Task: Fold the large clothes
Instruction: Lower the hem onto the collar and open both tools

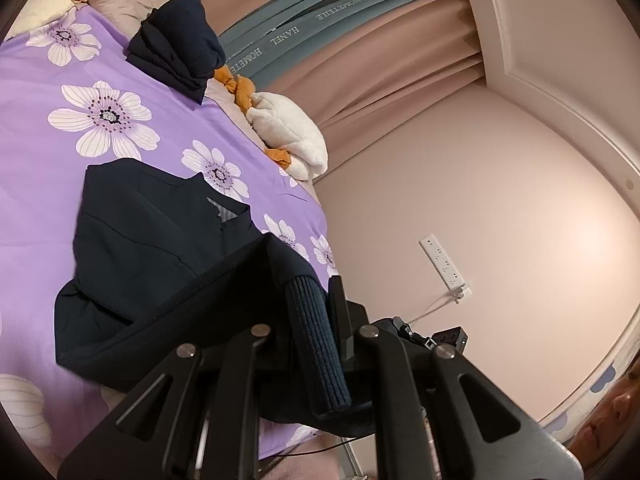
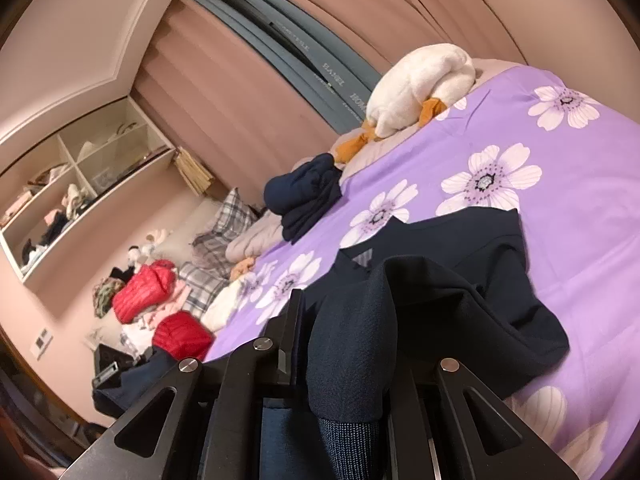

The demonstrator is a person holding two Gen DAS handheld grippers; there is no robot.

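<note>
A dark navy jacket [image 1: 140, 240] lies on the purple flowered bedsheet [image 1: 60, 160], collar toward the far side. My left gripper [image 1: 316, 320] is shut on the jacket's ribbed hem or cuff [image 1: 316, 336] and lifts that edge off the bed. In the right wrist view the same jacket [image 2: 460, 280] spreads over the sheet [image 2: 560, 220]. My right gripper [image 2: 344, 332] is shut on another lifted fold of it, with ribbed knit [image 2: 348, 448] hanging between the jaws.
A folded navy garment [image 1: 180, 48] sits at the far end of the bed, also in the right wrist view [image 2: 304, 196]. A white plush duck [image 2: 416, 84] lies by the curtains. Red jackets [image 2: 144, 288] and heaped clothes lie beside the bed. A shelf unit [image 2: 72, 184] hangs on the wall.
</note>
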